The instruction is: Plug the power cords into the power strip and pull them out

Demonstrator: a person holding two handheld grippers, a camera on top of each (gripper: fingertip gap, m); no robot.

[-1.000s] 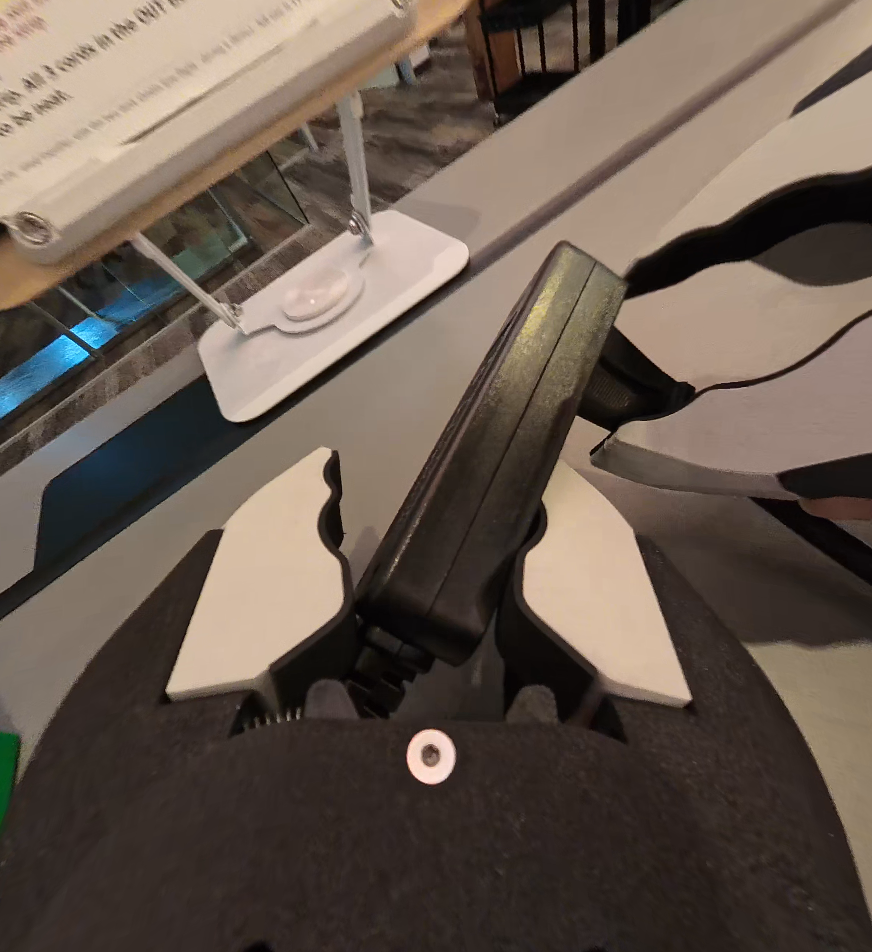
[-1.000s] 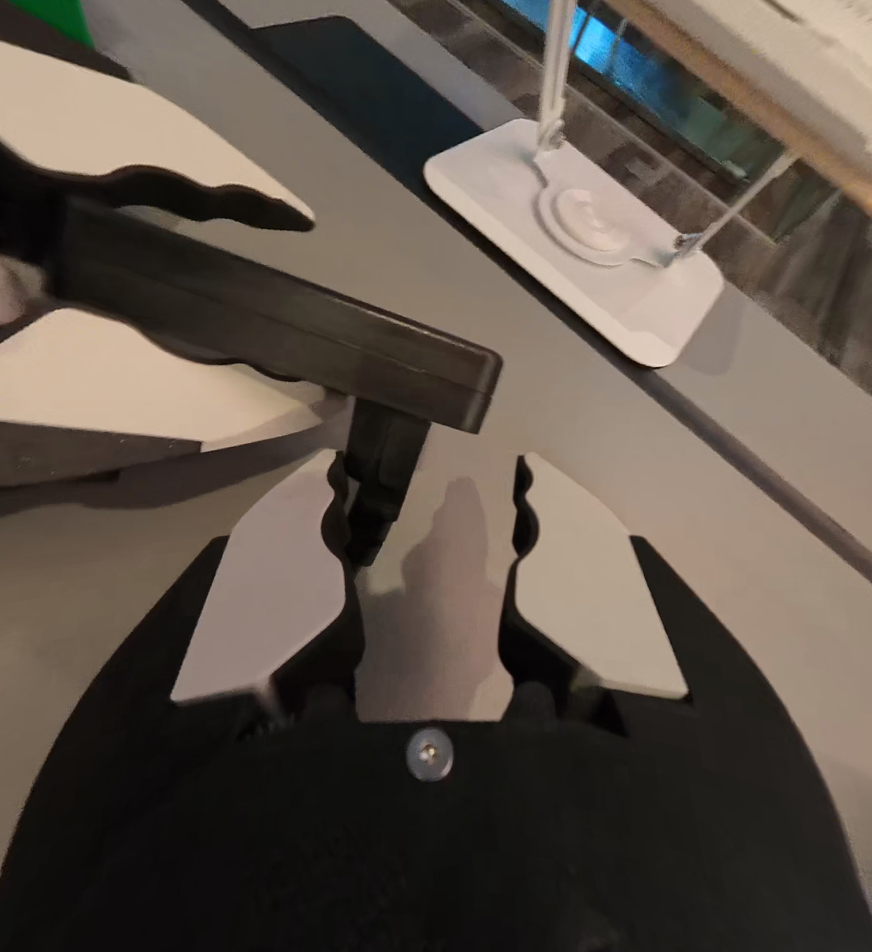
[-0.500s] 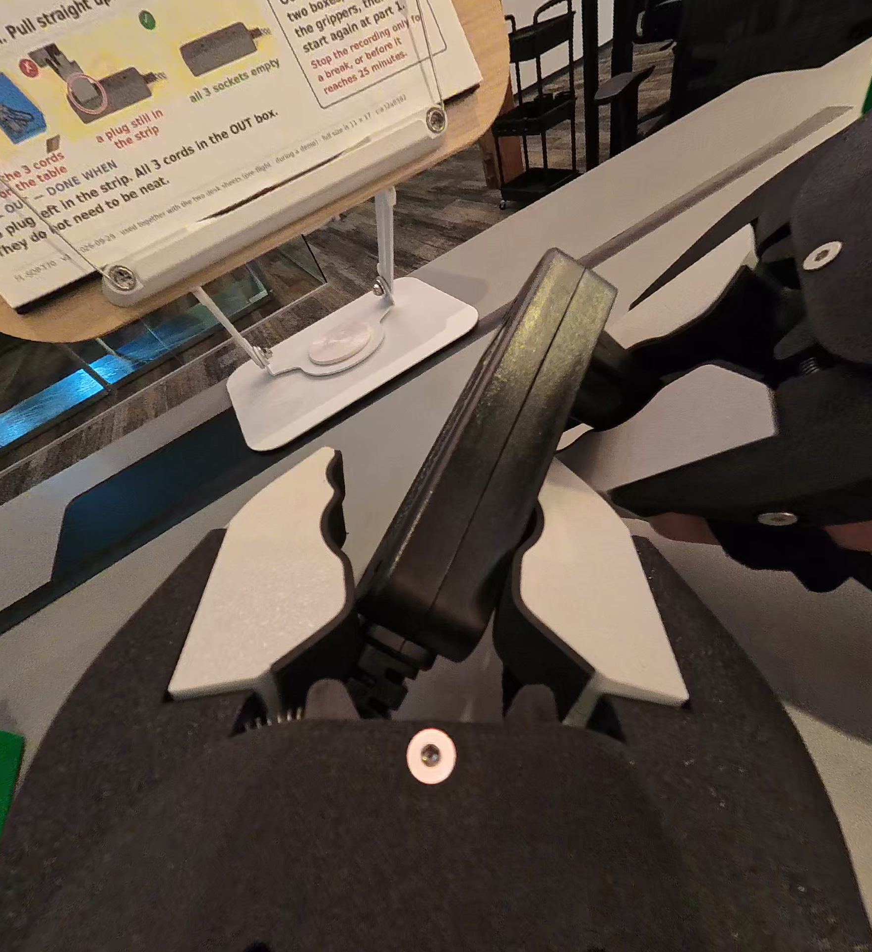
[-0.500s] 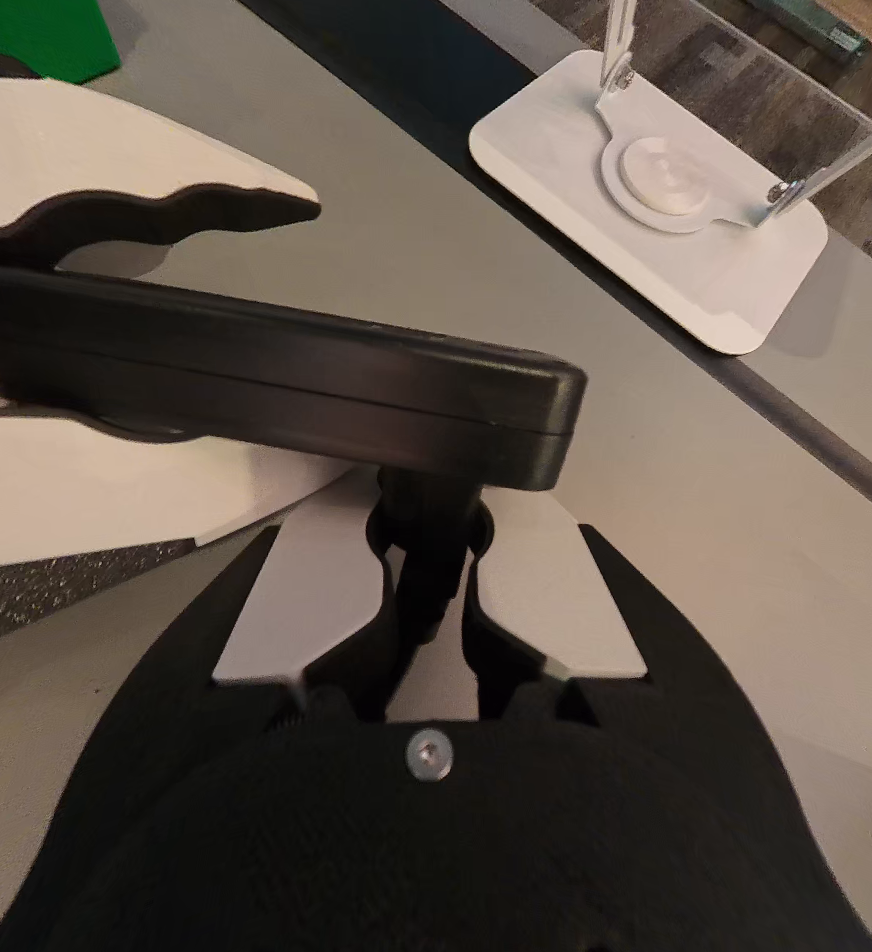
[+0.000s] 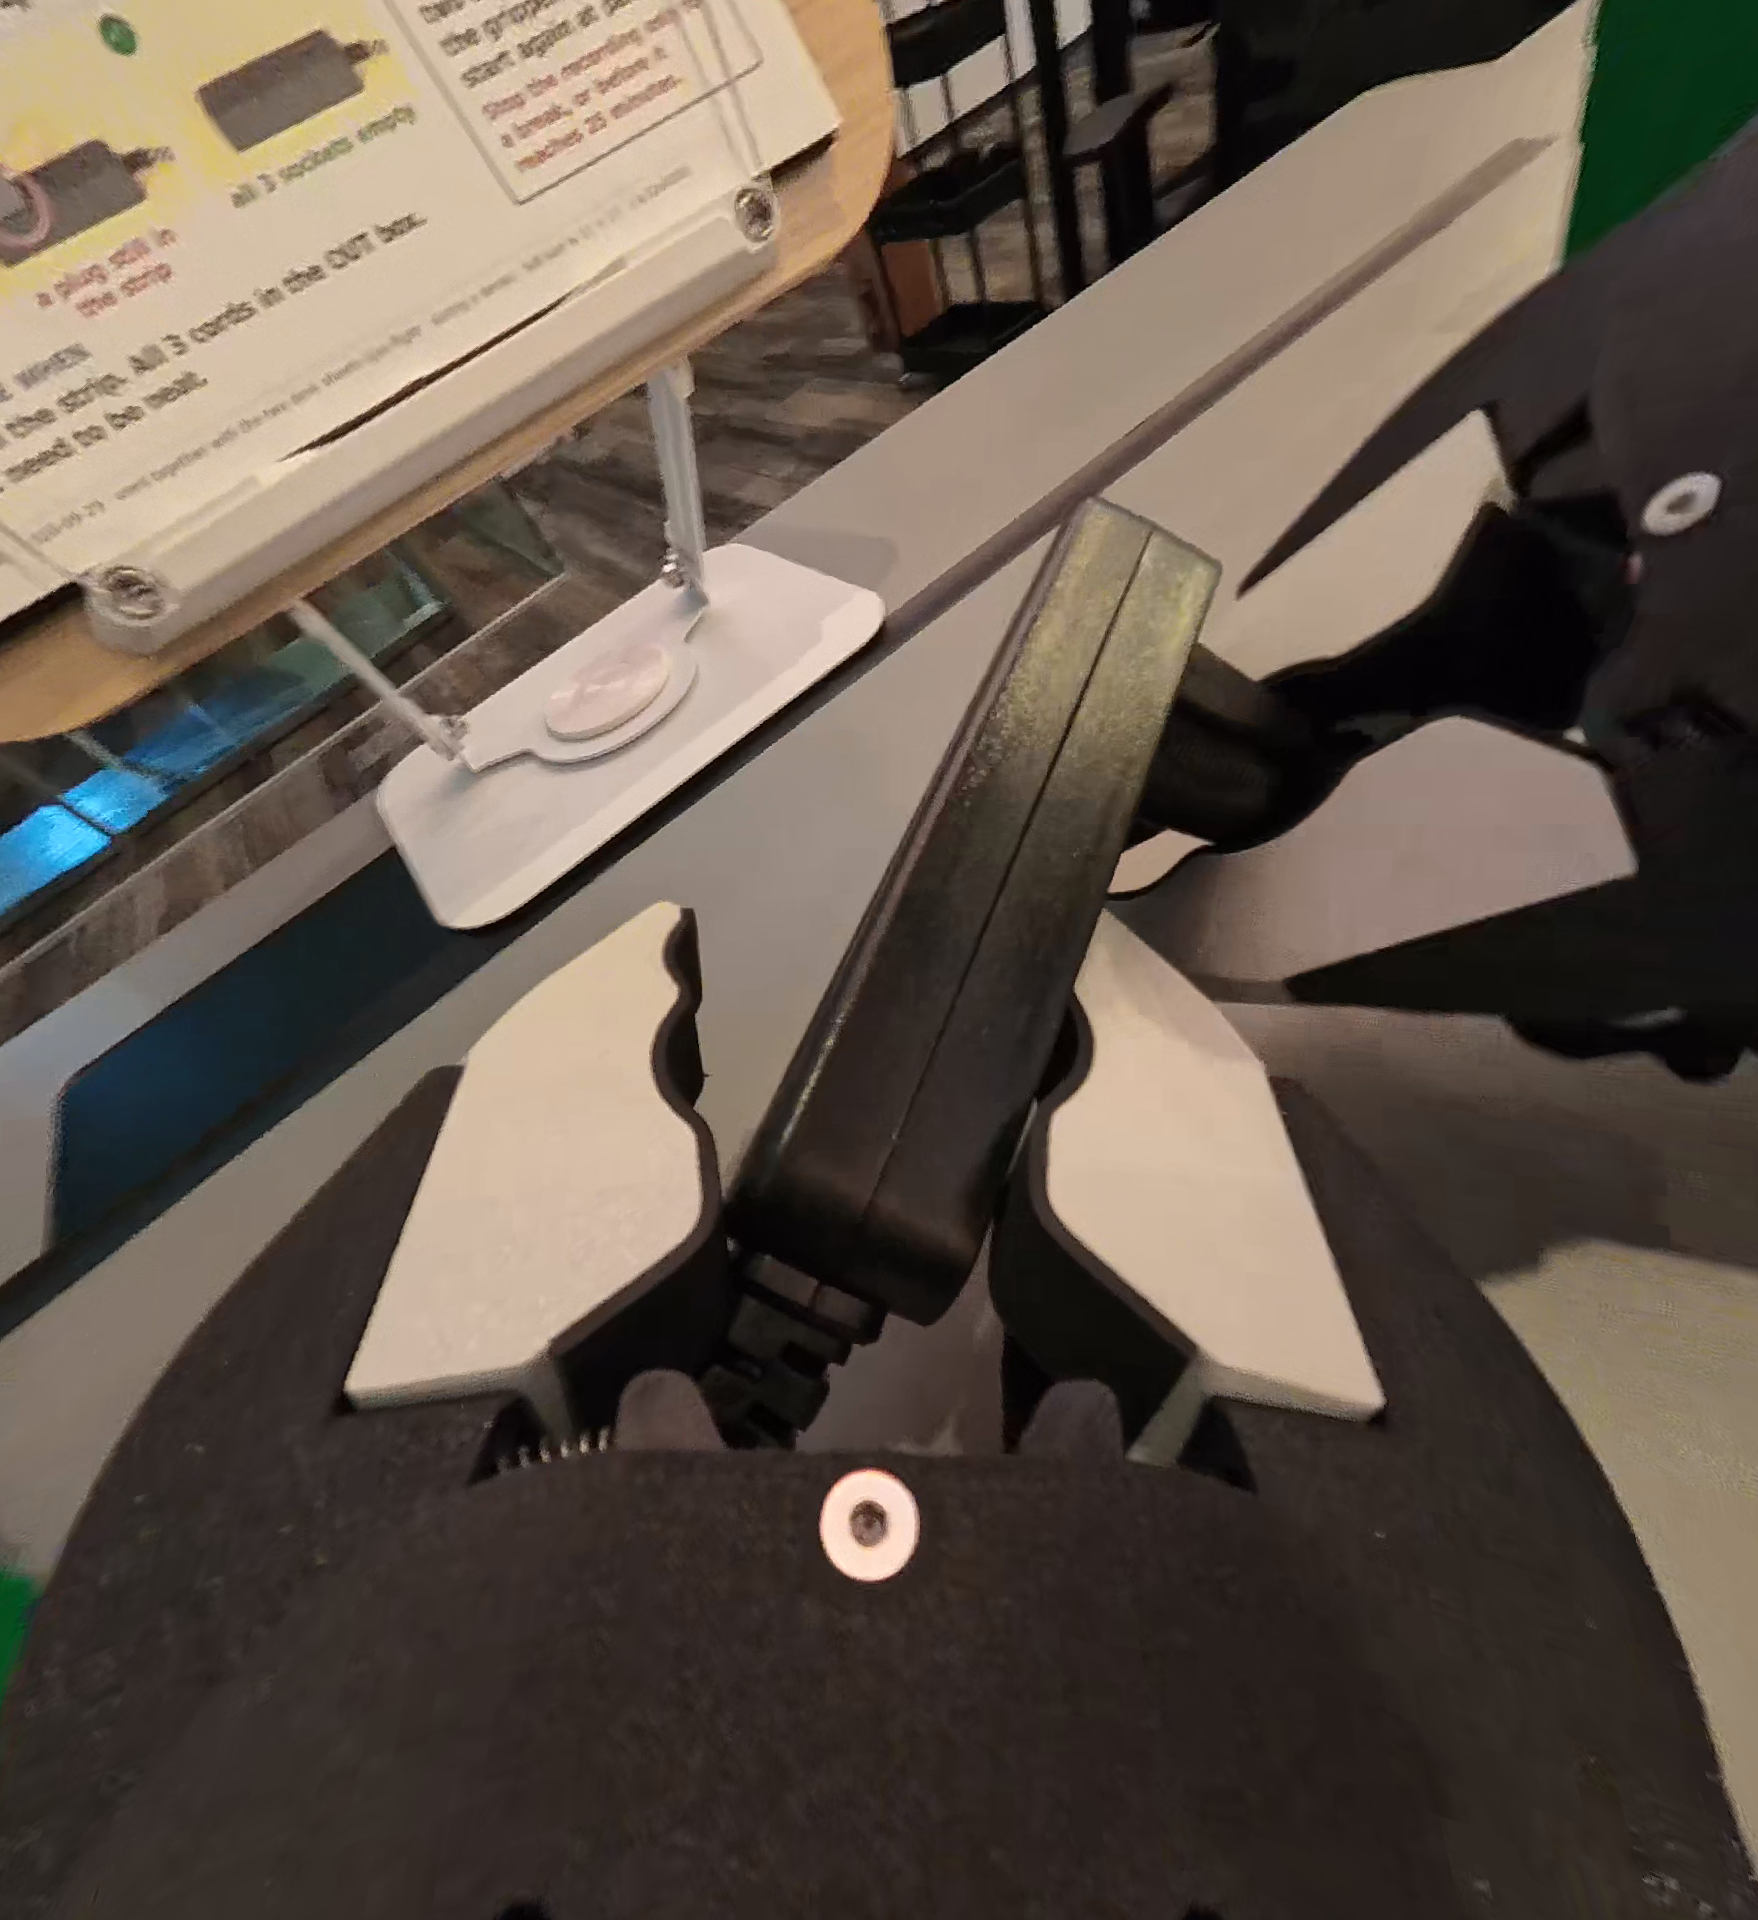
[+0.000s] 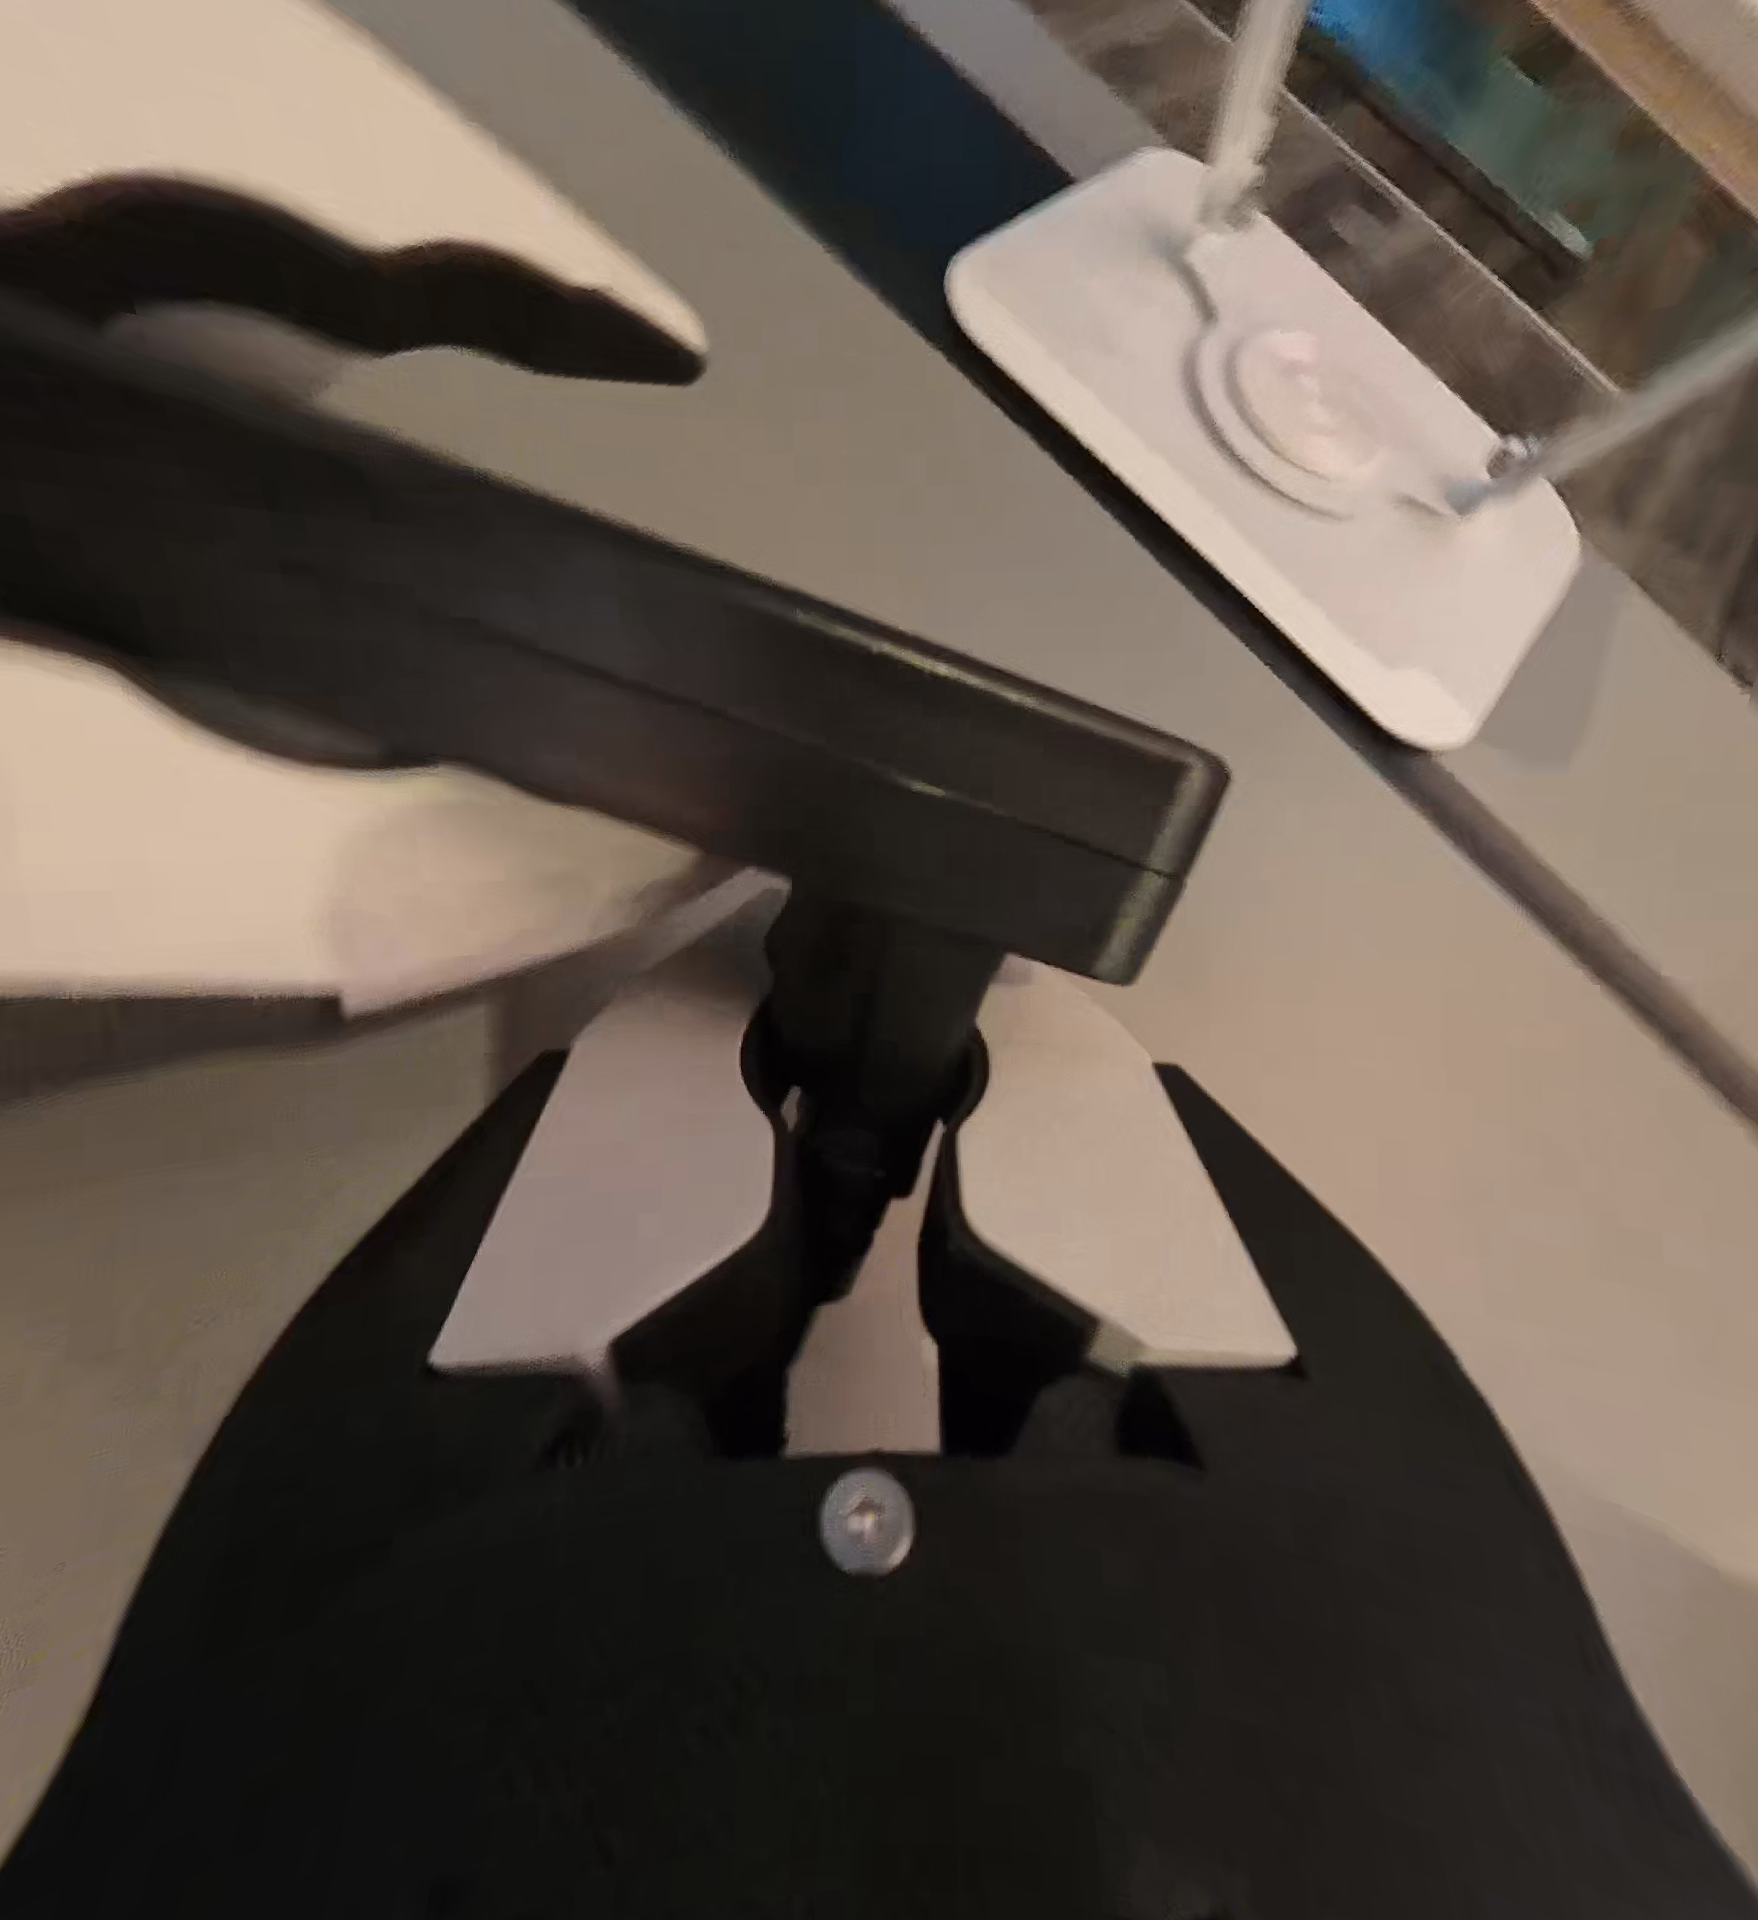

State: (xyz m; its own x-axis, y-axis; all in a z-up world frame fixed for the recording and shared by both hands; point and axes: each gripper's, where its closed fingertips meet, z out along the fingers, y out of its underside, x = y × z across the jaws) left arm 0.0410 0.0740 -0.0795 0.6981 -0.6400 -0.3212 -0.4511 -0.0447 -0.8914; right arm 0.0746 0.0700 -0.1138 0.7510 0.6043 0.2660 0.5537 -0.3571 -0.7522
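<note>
Since half a second ago the right gripper (image 6: 859,1081) has kept its pinch on the plug (image 6: 870,987) while the scene has tilted and blurred, and the sign stand sits farther toward 1 o'clock in the right wrist view. The power strip (image 5: 1000,883) is a long, flat, matte black plastic bar with a seam along its narrow edge and rounded corners; it is lifted off the table and leans toward 1 o'clock in the left wrist view. The left gripper (image 5: 875,1049) is closed on its lower end, white-faced fingers (image 5: 563,1164) with wavy black inner edges pressing both broad sides, and a ribbed black cord collar (image 5: 792,1340) pokes out beneath. The plug is a stubby black moulding seated in the strip's face near the far end; the right gripper's narrowly parted fingers clamp it from about 3 o'clock. Below lies a smooth grey table (image 5: 771,831). At 11 o'clock stands a white flat-based stand (image 5: 646,727) with thin metal rods carrying a wooden board and a printed instruction sheet (image 5: 231,239). Green shapes (image 5: 1685,104) show at the upper right and lower left edges.
</note>
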